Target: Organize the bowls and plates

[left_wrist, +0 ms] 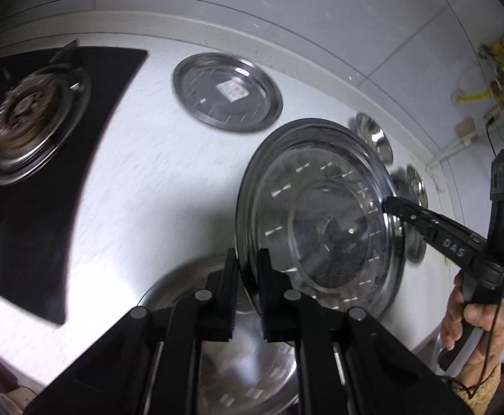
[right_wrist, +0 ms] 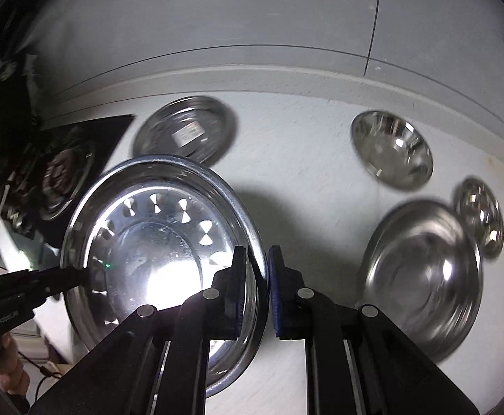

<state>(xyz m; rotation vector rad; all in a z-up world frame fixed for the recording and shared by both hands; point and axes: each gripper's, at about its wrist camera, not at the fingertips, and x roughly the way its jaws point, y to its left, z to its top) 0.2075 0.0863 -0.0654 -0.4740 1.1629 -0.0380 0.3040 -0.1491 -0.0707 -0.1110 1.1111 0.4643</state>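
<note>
Together, the left tool (left_wrist: pixel 248 297) and the right tool (right_wrist: pixel 257 294) are each clenched on opposite edges of one large steel plate (left_wrist: pixel 321 214), which hangs tilted above the white surface (left_wrist: pixel 141 173). Under its near edge sits a big steel bowl (left_wrist: pixel 245 363). A flat plate with a label (left_wrist: pixel 227 91) lies far off beside the black stove (left_wrist: pixel 34 121). To the right rest a large bowl (right_wrist: pixel 424 276) and two small bowls (right_wrist: pixel 392 148), well apart from the lifted plate. A hand (left_wrist: pixel 473 321) grips the right tool's handle.
</note>
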